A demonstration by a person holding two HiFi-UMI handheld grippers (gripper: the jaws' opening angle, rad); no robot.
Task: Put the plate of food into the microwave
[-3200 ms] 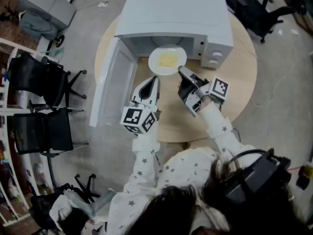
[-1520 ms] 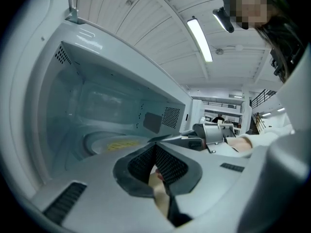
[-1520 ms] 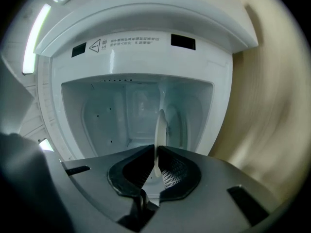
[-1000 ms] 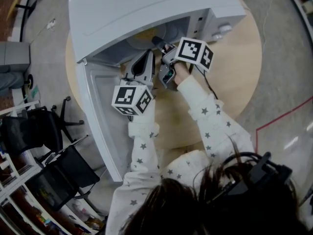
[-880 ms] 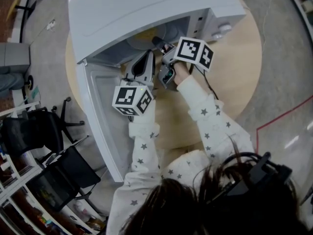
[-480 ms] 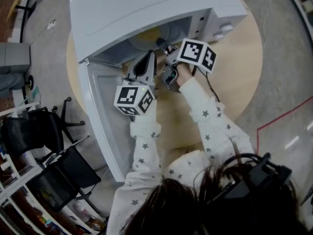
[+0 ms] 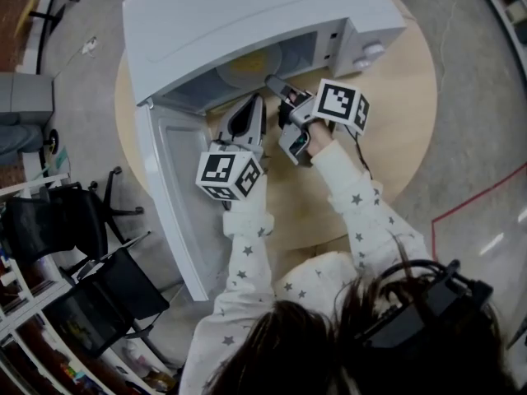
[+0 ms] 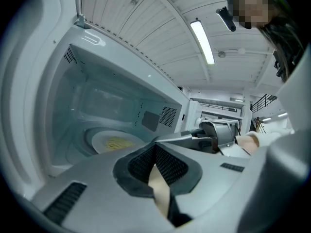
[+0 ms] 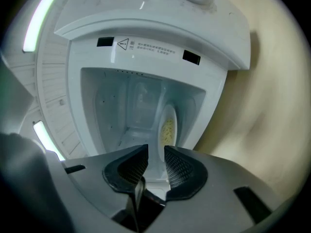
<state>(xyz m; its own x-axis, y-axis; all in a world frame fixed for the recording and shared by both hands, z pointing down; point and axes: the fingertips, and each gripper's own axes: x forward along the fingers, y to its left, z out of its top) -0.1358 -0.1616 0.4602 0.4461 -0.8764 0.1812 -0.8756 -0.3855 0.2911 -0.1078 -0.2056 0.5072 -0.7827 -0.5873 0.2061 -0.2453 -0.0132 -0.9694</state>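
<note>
White microwave [image 7: 247, 15] on the round wooden tabletop [image 7: 395, 97], its door [image 7: 169, 196] swung open to the left. I can see the plate [image 7: 247, 66] of yellow food lying inside the cavity, on its floor. My left gripper [image 7: 255, 103] sits just in front of the opening, its fingers [image 8: 141, 164] pressed together at the tips with nothing between them. My right gripper [image 7: 274, 83] is beside it at the mouth of the cavity, its fingers [image 9: 182, 169] a narrow gap apart and empty, clear of the plate.
</note>
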